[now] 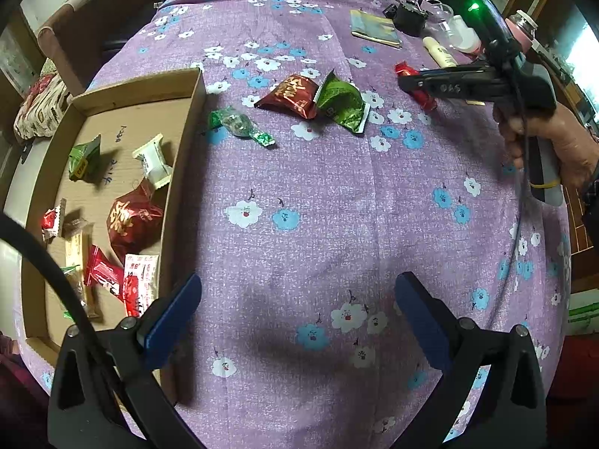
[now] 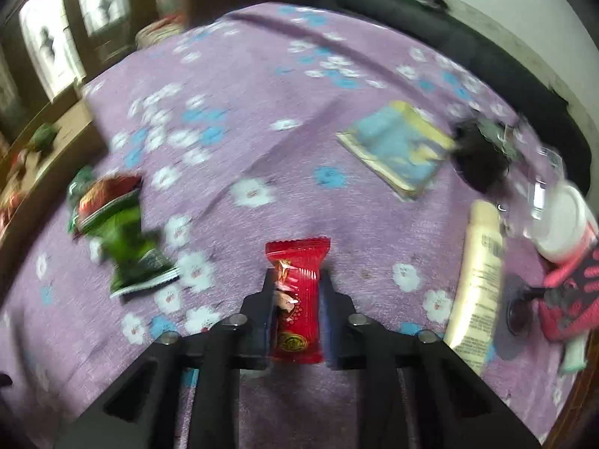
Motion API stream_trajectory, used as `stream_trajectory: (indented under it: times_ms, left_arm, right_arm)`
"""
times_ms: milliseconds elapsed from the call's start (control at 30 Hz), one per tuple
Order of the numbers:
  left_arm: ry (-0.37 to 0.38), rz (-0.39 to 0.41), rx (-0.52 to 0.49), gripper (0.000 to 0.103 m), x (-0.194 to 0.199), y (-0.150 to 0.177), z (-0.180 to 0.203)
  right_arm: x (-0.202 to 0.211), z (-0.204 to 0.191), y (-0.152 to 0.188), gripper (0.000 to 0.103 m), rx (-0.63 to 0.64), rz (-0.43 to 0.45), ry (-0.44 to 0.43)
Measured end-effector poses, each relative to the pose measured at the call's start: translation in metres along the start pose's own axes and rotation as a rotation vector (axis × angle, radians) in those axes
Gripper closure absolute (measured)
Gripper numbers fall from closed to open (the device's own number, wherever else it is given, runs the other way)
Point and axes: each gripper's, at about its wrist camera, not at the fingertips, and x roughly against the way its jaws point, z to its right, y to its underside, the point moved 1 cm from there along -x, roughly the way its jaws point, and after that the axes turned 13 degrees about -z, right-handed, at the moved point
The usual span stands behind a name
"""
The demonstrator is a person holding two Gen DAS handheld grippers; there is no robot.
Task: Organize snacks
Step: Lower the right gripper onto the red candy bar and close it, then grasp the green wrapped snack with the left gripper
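Note:
My right gripper (image 2: pixel 296 277) is shut on a red candy packet (image 2: pixel 297 299) and holds it above the purple flowered cloth; the same gripper (image 1: pixel 408 84) and packet (image 1: pixel 423 97) show at the upper right of the left wrist view. My left gripper (image 1: pixel 297 288) is open and empty, low over the cloth beside the cardboard box (image 1: pixel 183 157). The box holds several wrapped snacks, among them a dark red packet (image 1: pixel 131 220). On the cloth lie a dark red packet (image 1: pixel 290 97), a green packet (image 1: pixel 342 103) and a small green candy (image 1: pixel 239 125).
At the far right of the table lie a blue-yellow booklet (image 1: pixel 376 28), a cream tube (image 1: pixel 440 52), a black object (image 1: pixel 410 17), a white lid (image 1: pixel 464 35) and a pink bottle (image 1: pixel 522 28). A dark sofa runs behind the table.

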Motion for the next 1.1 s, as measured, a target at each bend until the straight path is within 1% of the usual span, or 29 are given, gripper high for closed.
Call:
stream_trajectory:
  times_ms: [33,67,133,267,333,500,567,667,700,767,800,867,967,1033,1100]
  left_arm:
    - [0.002,-0.002,-0.001,0.000,0.000,0.000,0.000]
    - [0.003,-0.003,-0.002,0.000,-0.001,-0.001,0.000]
    - [0.000,-0.002,0.001,0.000,-0.001,-0.001,-0.001]
    - [0.014,0.006,0.016,0.000,0.002,-0.011,-0.002]
    - [0.030,0.011,0.030,0.000,0.005,-0.023,-0.001]
    - [0.081,0.035,0.078,0.000,0.004,-0.073,0.017]
    - [0.071,0.056,0.132,0.000,0.000,-0.090,0.022]
    - [0.099,0.056,0.241,0.000,-0.015,-0.109,0.023]
    - [0.096,0.061,0.274,0.000,-0.019,-0.112,0.023]
    - [0.071,0.078,0.345,0.000,-0.027,-0.118,0.023]
    - [0.062,0.086,0.364,0.000,-0.029,-0.120,0.023]
    - [0.027,0.107,0.426,0.000,-0.034,-0.124,0.019]
    - [-0.001,0.118,0.479,0.000,-0.041,-0.128,0.015]
    - [-0.004,0.113,0.499,0.000,-0.046,-0.133,0.017]
    - [-0.024,0.084,0.520,0.000,-0.056,-0.135,0.020]
  right_arm:
    - [-0.002,0.001,0.001,0.085,0.010,-0.011,0.012]
    - [-0.002,-0.001,0.003,0.085,0.024,-0.003,0.024]
    - [-0.001,-0.002,0.002,0.085,0.012,-0.001,0.026]
    - [0.010,0.001,0.012,0.085,-0.037,0.040,-0.023]
    - [0.019,-0.001,0.019,0.085,-0.050,0.061,-0.036]
    - [0.047,0.000,0.046,0.085,-0.109,0.137,-0.059]
    - [0.059,0.001,0.060,0.085,-0.136,0.167,-0.063]
    - [0.073,0.003,0.077,0.085,-0.164,0.209,-0.062]
    - [0.075,0.004,0.080,0.085,-0.173,0.218,-0.068]
    - [0.078,0.008,0.089,0.085,-0.193,0.235,-0.073]
    - [0.080,0.010,0.093,0.085,-0.205,0.244,-0.076]
    - [0.081,0.014,0.101,0.085,-0.223,0.252,-0.087]
    - [0.081,0.018,0.112,0.085,-0.237,0.260,-0.092]
    - [0.081,0.021,0.118,0.085,-0.247,0.261,-0.097]
    - [0.081,0.024,0.123,0.085,-0.259,0.264,-0.106]
